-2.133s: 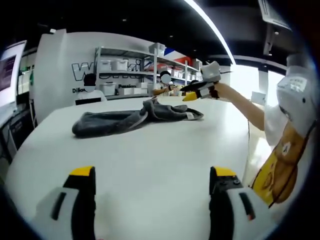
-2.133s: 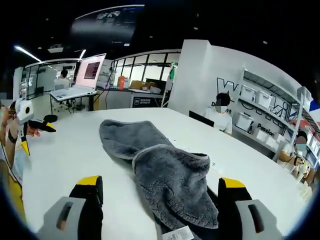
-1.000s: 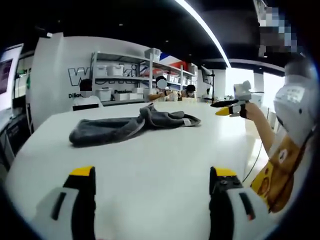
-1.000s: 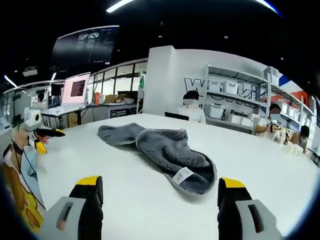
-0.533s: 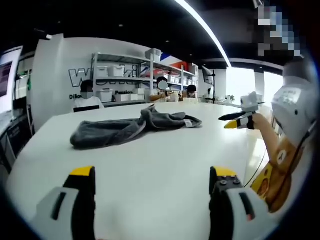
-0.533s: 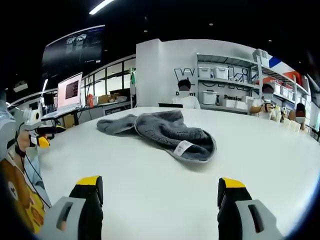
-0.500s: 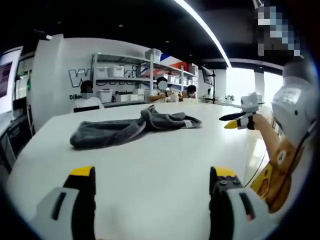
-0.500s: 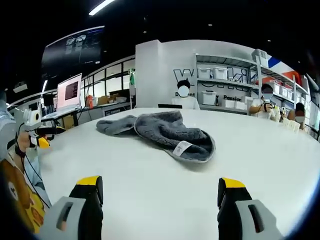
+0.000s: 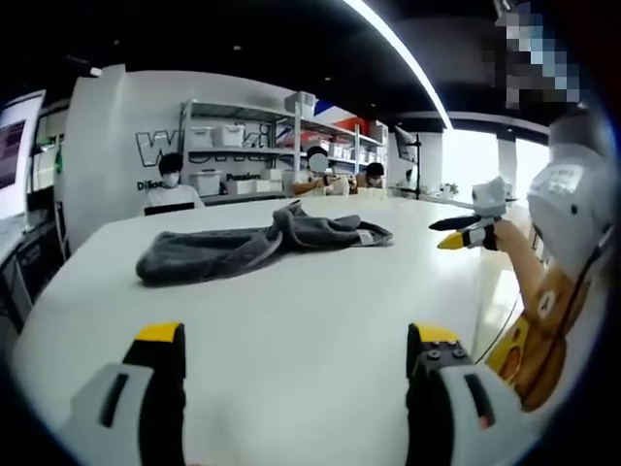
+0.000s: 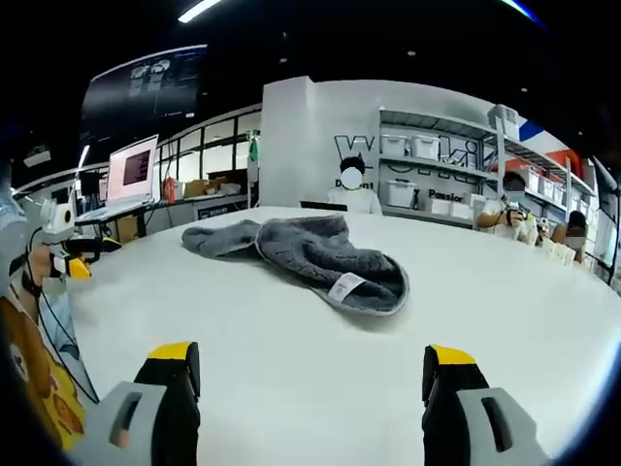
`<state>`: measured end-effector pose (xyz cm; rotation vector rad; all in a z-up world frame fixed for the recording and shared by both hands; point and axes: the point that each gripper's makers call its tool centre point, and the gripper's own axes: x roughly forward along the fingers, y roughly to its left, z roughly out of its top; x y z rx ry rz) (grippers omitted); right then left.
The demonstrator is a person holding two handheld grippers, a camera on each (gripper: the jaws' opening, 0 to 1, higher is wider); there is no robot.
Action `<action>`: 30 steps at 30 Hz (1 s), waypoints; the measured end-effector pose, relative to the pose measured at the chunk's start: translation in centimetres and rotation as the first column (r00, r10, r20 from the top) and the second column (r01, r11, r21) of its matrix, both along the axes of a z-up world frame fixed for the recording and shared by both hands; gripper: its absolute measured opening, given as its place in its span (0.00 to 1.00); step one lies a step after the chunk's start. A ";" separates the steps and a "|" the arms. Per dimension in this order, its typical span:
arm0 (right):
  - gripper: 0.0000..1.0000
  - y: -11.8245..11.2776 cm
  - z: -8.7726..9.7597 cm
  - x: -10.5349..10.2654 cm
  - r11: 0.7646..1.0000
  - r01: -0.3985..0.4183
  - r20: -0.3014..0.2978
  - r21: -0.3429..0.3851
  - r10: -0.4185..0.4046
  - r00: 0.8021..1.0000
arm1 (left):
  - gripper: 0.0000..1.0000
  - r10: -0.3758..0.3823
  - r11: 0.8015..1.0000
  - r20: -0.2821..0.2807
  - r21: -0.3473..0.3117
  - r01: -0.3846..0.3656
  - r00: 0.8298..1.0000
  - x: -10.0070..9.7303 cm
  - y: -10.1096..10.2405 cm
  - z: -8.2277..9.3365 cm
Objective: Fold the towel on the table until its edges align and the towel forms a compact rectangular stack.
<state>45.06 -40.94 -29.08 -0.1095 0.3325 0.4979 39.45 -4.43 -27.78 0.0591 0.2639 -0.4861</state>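
A grey towel (image 9: 247,244) lies crumpled in a long heap on the white table (image 9: 291,320), with a white label at its right end. In the right gripper view the same towel (image 10: 310,255) sits ahead of me, label facing the camera. My left gripper (image 9: 295,342) is open over the bare near table, well short of the towel. My right gripper (image 10: 310,361) is open too, nothing between its jaws, also short of the towel. The right gripper (image 9: 464,231) appears in the left gripper view at the right, held by a hand. At the left edge of the right gripper view is the left gripper (image 10: 76,258).
Shelves with white bins (image 9: 252,146) line the far wall, and seated people (image 9: 170,184) are behind the table. A laptop on a desk (image 10: 131,180) stands at the back left. The person's torso (image 9: 558,291) is at the table's right edge.
Both grippers have drawn back from the towel toward the table edge and stayed open. The right gripper left the towel's end and now hangs off to the side. The towel lies unchanged.
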 end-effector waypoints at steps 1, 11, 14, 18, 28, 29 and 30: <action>1.00 0.1 -0.1 0.0 1.000 -0.005 -0.002 0.000 0.005 1.000 | 0.99 -0.002 1.000 0.000 -0.001 0.002 1.000 0.0 -0.1 0.0; 1.00 0.1 -0.4 0.0 1.000 -0.020 0.000 0.009 0.020 1.000 | 0.99 0.003 1.000 -0.012 -0.025 -0.003 1.000 0.2 0.0 -0.5; 0.98 0.4 -0.3 0.1 1.000 -0.026 0.003 0.014 0.026 1.000 | 0.99 -0.002 1.000 -0.016 -0.027 0.001 1.000 0.2 -0.1 -0.7; 0.96 0.6 0.0 0.3 0.999 -0.028 0.014 0.019 0.028 1.000 | 0.99 -0.006 1.000 -0.015 -0.030 0.005 1.000 0.2 -0.2 -0.7; 0.92 1.5 1.3 1.3 0.999 -0.051 0.043 0.001 0.051 0.998 | 0.99 -0.003 0.999 -0.013 -0.039 0.002 1.000 0.2 0.0 -0.7; 0.91 1.6 1.3 1.4 0.998 -0.056 0.045 -0.003 0.056 0.997 | 0.99 -0.003 0.999 -0.013 -0.040 0.003 1.000 0.2 0.0 -0.7; 0.91 1.7 1.3 1.5 0.998 -0.057 0.047 -0.006 0.058 0.997 | 0.99 -0.003 0.999 -0.013 -0.040 0.003 1.000 0.2 0.0 -0.7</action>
